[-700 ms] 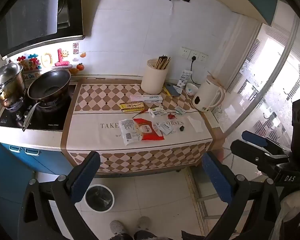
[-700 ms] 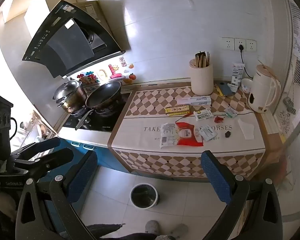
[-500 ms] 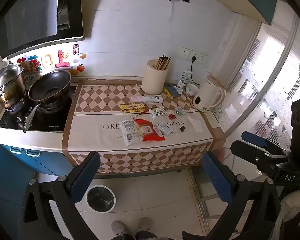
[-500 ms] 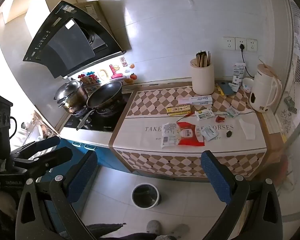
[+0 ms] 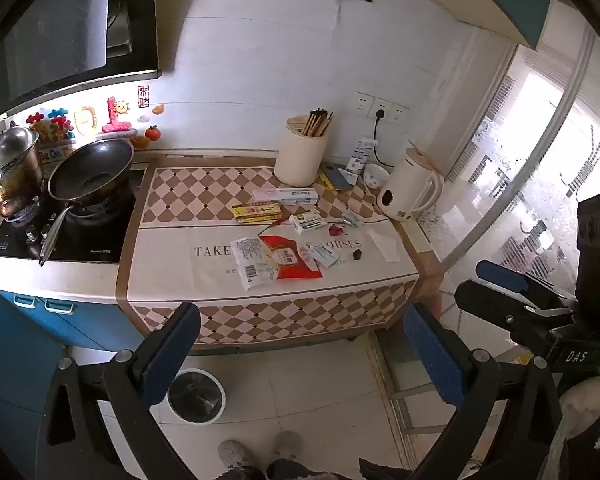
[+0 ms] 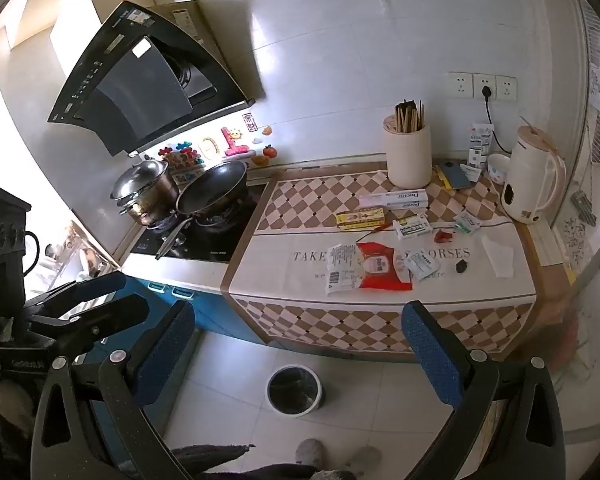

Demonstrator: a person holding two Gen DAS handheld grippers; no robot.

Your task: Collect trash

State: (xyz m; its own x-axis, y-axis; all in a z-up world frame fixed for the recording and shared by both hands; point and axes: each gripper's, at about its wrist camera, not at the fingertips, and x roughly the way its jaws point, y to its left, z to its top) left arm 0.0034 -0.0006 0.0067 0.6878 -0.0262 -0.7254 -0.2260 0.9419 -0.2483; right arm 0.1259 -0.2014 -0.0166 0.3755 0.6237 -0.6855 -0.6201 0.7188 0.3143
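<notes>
Trash lies scattered on the cloth-covered counter: a red wrapper, a white printed packet, a yellow box, a long white box, small sachets and a white tissue. A round trash bin stands on the floor below the counter. My left gripper and right gripper are both open and empty, held well back from the counter, above the floor.
A wok and a steel pot sit on the stove at left. A chopstick holder, a kettle and a small bowl stand at the counter's back and right. Blue cabinets are below.
Both views have shifted slightly; the counter appears a little nearer and lower in the frame. Both grippers stay open and empty.
</notes>
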